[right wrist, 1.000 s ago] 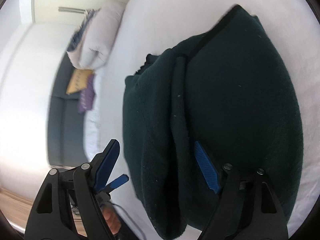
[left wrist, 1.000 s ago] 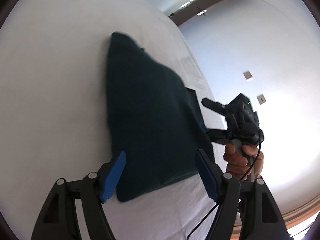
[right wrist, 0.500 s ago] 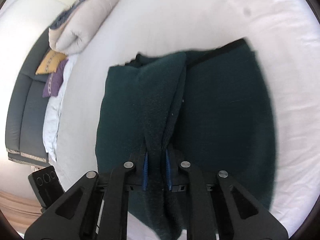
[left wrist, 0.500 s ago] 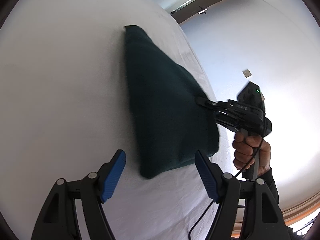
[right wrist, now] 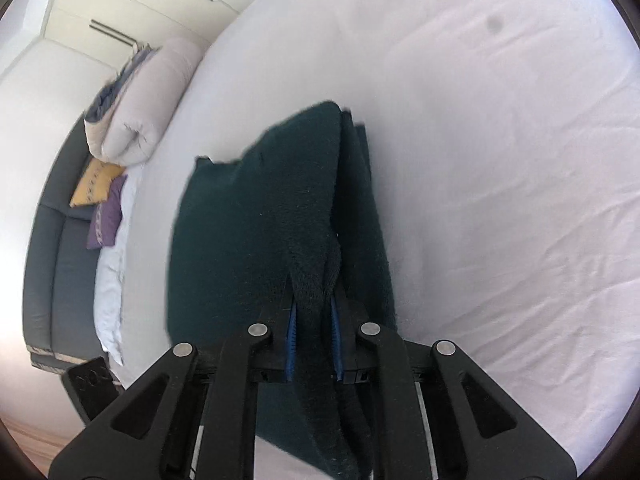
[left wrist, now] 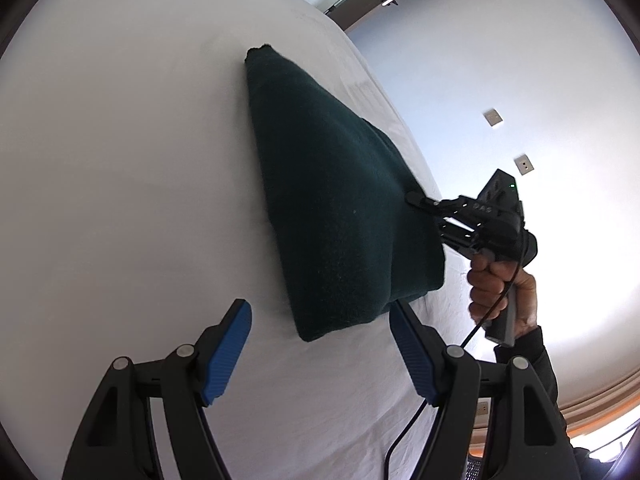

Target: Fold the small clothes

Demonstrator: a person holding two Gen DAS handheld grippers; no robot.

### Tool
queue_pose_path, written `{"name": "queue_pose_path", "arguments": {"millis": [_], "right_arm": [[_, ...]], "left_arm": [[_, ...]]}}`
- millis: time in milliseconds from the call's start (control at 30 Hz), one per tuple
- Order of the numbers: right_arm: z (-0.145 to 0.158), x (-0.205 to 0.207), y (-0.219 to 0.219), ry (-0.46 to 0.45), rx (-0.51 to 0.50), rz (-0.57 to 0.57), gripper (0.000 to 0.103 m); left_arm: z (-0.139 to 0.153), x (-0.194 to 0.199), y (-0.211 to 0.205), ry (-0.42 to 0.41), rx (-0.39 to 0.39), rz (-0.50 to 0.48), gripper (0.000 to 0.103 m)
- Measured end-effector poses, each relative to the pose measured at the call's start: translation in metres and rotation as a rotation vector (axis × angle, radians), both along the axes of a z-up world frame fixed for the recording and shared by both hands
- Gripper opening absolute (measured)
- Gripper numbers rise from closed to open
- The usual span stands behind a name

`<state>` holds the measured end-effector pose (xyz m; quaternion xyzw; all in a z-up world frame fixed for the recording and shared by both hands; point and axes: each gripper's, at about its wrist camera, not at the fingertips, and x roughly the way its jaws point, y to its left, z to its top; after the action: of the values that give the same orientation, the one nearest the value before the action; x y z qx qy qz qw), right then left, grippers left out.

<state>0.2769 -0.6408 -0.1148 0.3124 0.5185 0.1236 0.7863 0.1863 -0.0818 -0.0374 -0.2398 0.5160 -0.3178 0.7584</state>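
Left wrist view: the left claw (left wrist: 320,346) stands wide open above the white bed (left wrist: 120,184), its two blue pads (left wrist: 227,354) well apart and holding nothing. Between and just beyond them lies the near corner of a dark green garment (left wrist: 340,216), folded into a thick wedge that narrows toward the far end of the bed. At the garment's right edge the right claw (left wrist: 416,200) meets the cloth, carried by a hand (left wrist: 496,284) wrapped around a grey handle, with a black cable (left wrist: 436,392) trailing down from it.

Right wrist view: the right claw (right wrist: 314,332) is closed on a bunched fold of the garment (right wrist: 256,240), the cloth pinched between its blue pads (right wrist: 291,340) and hanging down in front of the lens. The rest of the garment spreads to the left and away, resting on the wrinkled white sheet of the bed (right wrist: 500,200). At far left, beyond the bed's edge, a rolled pale duvet (right wrist: 144,104) lies above a yellow cushion (right wrist: 96,182) and a purple cushion (right wrist: 106,218), which sit on a grey sofa (right wrist: 60,264). Cream cupboard doors (right wrist: 132,4) fill the upper left corner.
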Motion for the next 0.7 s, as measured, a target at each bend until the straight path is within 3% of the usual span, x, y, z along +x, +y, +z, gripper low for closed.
{"name": "queue_pose_path", "arguments": {"millis": [67, 167, 233, 333, 533, 700], "right_arm": [[0.004, 0.014, 0.002, -0.002, -0.001, 0.004, 0.012], [-0.009, 0.01, 0.011, 0.089, -0.071, 0.109, 0.014], [-0.015, 0.009, -0.001, 0.104, -0.03, 0.073, 0.015], [-0.009, -0.002, -0.014, 0.073, 0.071, 0.015, 0.018], [0.023, -0.043, -0.012, 0.01, -0.04, -0.045, 0.019], [0.039, -0.091, 0.004, 0.016, -0.078, 0.018, 0.019]], "left_arm": [[-0.002, 0.001, 0.002, -0.003, -0.005, 0.001, 0.073], [-0.005, 0.007, 0.001, -0.001, -0.006, 0.0, 0.073], [-0.006, 0.01, -0.002, 0.007, -0.004, -0.003, 0.073], [-0.001, 0.009, -0.007, -0.011, 0.013, -0.026, 0.073], [0.007, 0.026, -0.007, -0.043, 0.027, -0.009, 0.073], [0.03, 0.042, -0.038, -0.154, 0.057, -0.033, 0.073]]}}
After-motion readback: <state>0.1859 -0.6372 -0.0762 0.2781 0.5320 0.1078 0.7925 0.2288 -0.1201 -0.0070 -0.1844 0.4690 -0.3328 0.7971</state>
